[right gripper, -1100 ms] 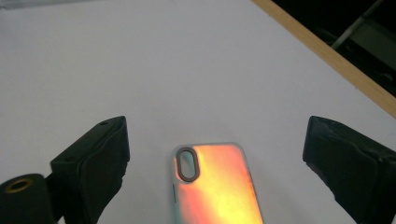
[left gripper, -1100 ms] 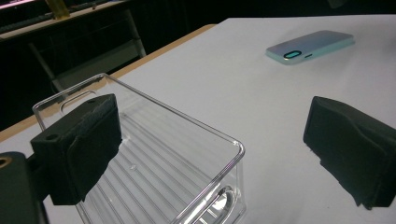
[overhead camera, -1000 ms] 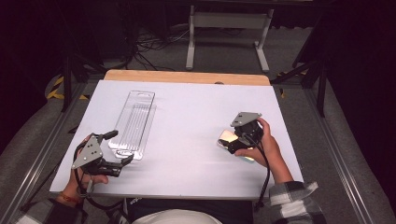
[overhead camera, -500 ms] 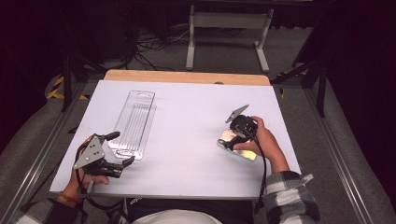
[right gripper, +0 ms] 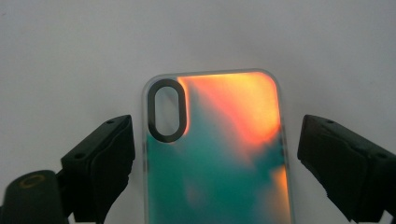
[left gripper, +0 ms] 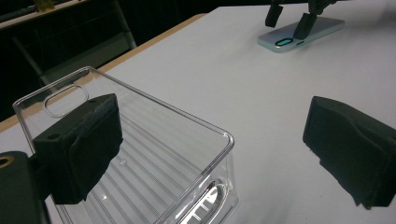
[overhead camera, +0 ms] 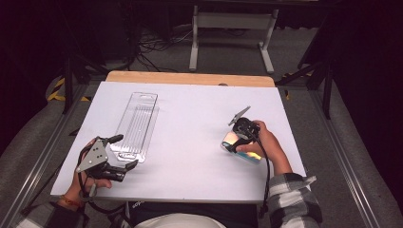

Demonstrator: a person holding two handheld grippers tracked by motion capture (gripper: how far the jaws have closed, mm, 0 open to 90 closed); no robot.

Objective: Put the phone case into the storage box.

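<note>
One clear plastic clamshell tray [overhead camera: 137, 124] lies at the centre left of the high view. One iridescent phone case [right gripper: 215, 154], teal and orange with one oval camera cut-out, sits at the centre right. Two handheld grippers: the left gripper [overhead camera: 124, 152] at lower left, the right gripper [overhead camera: 231, 142] over the case. One white table [overhead camera: 190, 114] carries everything

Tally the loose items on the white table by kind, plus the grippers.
Clear ribbed plastic packaging tray: 1
Iridescent orange-teal phone case: 1
Handheld black two-jaw grippers, left and right: 2
Total: 4
</note>
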